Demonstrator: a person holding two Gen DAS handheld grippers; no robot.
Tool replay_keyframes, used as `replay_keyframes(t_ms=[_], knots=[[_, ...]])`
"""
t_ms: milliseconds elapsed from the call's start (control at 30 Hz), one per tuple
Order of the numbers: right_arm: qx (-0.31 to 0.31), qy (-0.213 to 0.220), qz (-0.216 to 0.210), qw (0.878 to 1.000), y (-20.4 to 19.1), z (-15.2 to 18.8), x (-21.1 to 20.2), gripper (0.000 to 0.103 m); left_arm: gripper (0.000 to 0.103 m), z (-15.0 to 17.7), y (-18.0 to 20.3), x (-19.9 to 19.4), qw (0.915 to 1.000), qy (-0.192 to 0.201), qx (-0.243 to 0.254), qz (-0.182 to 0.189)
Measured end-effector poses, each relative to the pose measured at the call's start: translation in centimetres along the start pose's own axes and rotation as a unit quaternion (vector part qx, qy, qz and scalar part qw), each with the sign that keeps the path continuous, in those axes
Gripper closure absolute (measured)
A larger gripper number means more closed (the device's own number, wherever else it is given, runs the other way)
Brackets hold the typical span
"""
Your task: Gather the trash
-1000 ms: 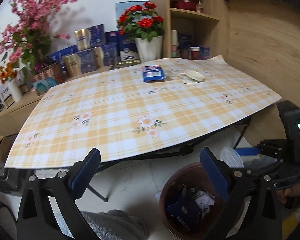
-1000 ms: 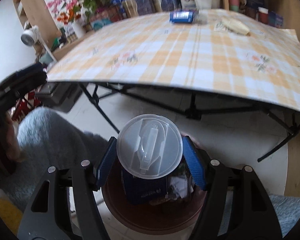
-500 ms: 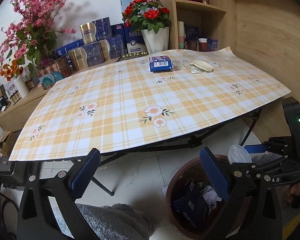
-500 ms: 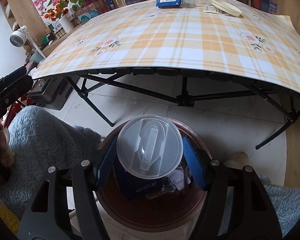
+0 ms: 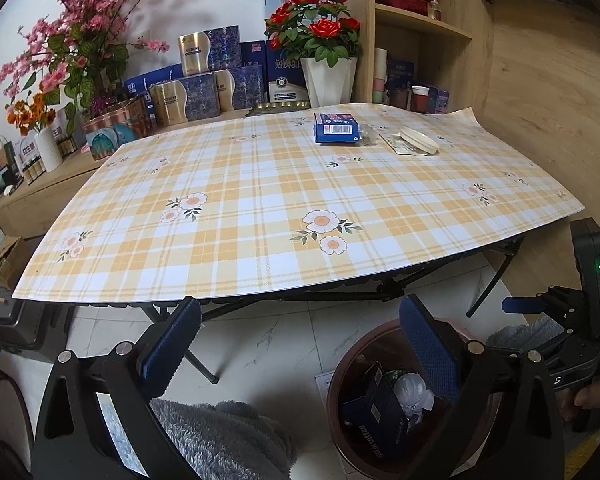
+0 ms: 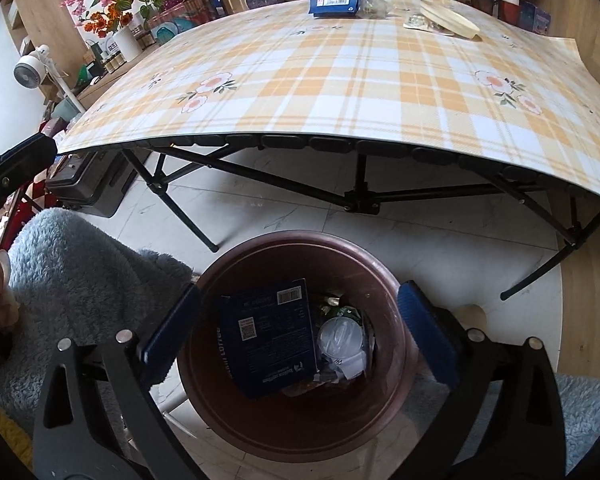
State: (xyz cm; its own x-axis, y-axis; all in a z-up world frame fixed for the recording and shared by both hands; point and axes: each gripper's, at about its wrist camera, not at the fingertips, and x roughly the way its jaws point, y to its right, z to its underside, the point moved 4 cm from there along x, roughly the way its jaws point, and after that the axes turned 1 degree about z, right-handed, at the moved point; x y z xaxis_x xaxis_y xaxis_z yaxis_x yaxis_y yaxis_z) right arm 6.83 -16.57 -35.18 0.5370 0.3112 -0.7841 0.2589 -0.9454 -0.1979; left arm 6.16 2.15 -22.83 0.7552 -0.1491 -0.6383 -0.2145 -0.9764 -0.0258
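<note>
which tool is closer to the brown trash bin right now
Right. The right tool hangs open directly over the brown trash bin, its fingers either side of the opening. The left tool sits off to the bin's side, over bare floor.

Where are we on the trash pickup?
Done: clear lid and dark box lie in the bin. In hand: nothing; right gripper just opened, left gripper open. Left: blue packet, round lid and wrappers on the table.
</note>
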Motion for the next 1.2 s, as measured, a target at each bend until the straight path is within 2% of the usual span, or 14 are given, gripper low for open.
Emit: replay_keyframes(t_ms=[400, 867, 1033, 1200], knots=[[0.015, 0.018, 0.014, 1.000, 1.0, -0.4, -0.8, 0.006, 0.006, 0.1, -1.0, 0.3, 0.9994, -0.011, -0.031, 0.014], [0.044, 0.055, 0.015, 0.997, 2.4, -1.4, -2.3, 0.006, 0.006, 0.2, -1.4, 0.7, 0.9989, -0.021, -0.041, -0.002], [0.045, 0.077, 0.018, 0.996, 3.6, -2.8, -3.9, 0.006, 0.006, -0.2, -1.3, 1.2, 0.9988, -0.032, -0.036, 0.001], [0.034, 0.101, 0.033, 0.994, 5.7, -6.2, -5.2, 0.006, 0.006, -1.3, -1.8, 1.6, 0.9983, -0.029, -0.050, 0.007]])
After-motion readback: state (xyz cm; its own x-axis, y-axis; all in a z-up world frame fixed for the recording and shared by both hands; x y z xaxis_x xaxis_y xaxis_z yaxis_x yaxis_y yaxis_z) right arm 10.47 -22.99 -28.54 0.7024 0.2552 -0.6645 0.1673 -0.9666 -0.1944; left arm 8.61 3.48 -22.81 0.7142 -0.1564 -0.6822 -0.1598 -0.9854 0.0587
